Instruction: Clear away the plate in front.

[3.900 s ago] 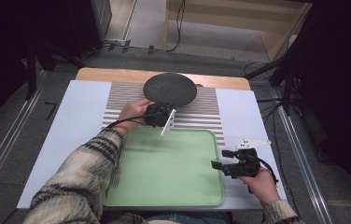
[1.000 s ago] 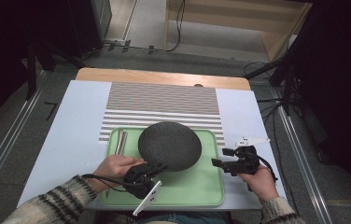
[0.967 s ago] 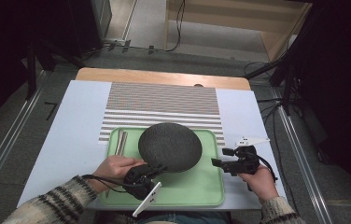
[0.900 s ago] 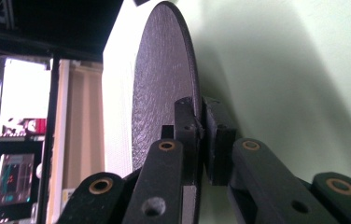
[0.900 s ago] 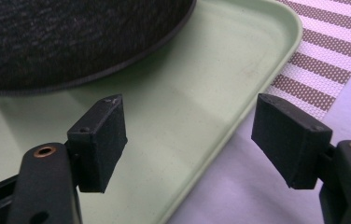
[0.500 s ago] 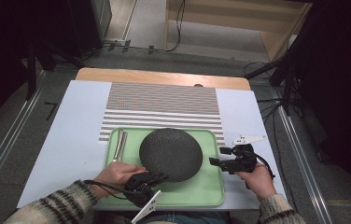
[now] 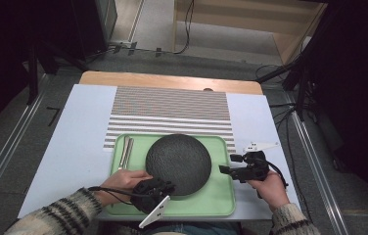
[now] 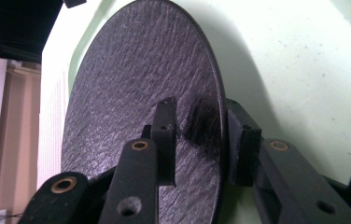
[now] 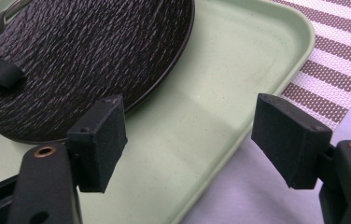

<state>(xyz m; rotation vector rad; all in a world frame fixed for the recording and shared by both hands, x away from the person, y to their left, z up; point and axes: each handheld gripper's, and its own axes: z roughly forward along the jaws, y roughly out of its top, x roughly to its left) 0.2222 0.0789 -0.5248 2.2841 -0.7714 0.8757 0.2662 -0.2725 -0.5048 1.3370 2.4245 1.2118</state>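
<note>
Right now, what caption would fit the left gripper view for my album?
Left gripper fingers just opening around the rim of a dark textured plate on a green tray.

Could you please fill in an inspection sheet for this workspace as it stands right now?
Surface: pale table cover with a striped mat at the far side.
Job's things: dark round plate lying in the green tray.
Clutter: metal cutlery at the tray's left end.
Grippers: left gripper astride the plate's near rim, jaws just opening, pads apart; right gripper open at the tray's right edge, holding nothing.
Cables: black cable trailing from the left gripper.
Surroundings: dark floor, wooden furniture behind.
</note>
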